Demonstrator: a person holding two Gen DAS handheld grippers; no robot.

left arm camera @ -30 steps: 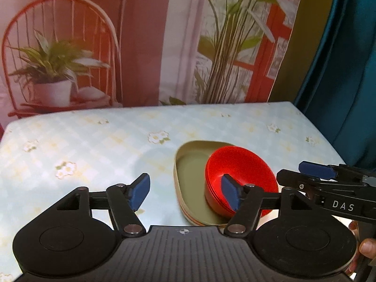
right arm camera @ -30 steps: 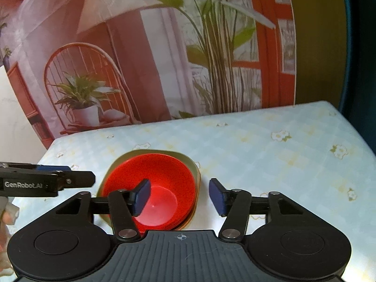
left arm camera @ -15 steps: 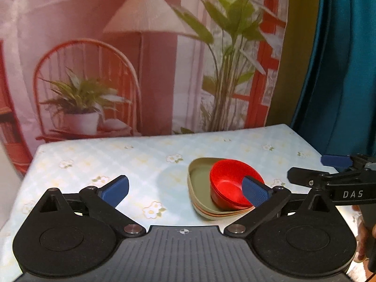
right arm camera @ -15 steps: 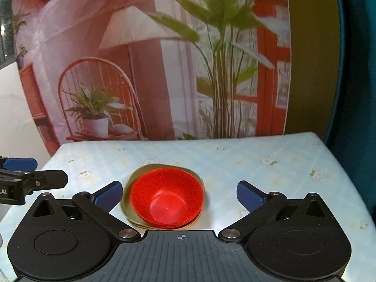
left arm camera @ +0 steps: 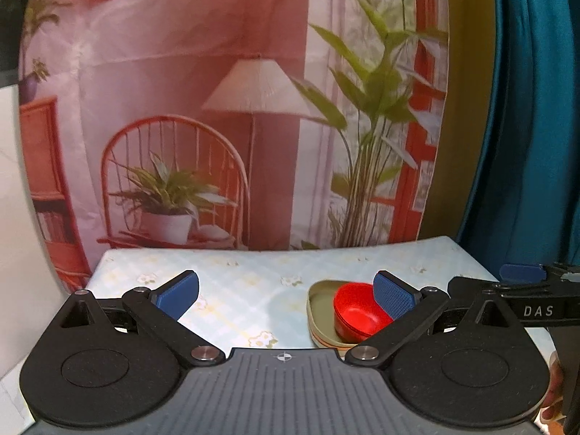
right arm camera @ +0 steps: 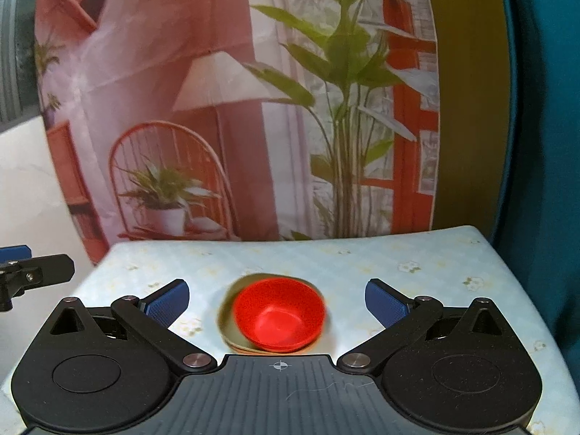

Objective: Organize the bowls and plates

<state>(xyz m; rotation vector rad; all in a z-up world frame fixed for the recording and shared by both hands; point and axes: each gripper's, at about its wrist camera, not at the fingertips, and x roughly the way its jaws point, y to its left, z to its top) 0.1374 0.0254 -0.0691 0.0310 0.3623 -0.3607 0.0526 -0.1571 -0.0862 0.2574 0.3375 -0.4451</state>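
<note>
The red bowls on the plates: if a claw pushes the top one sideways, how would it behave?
The red bowls look like thin, stiff plastic, so probably light. Nested, they would likely slide as one stack. The olive plates beneath seem smooth, so the stack may skid rather than tip.

Only stacked bowls (right arm camera: 278, 317) (on plates (left arm camera: 320, 308)) interrupt the tablecloth (right arm camera: 417, 264).

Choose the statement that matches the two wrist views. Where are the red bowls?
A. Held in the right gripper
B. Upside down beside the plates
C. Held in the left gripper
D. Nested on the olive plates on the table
D: the red bowls sit upright on the olive plates, while the left gripper and right gripper are both open and hold nothing.
</note>
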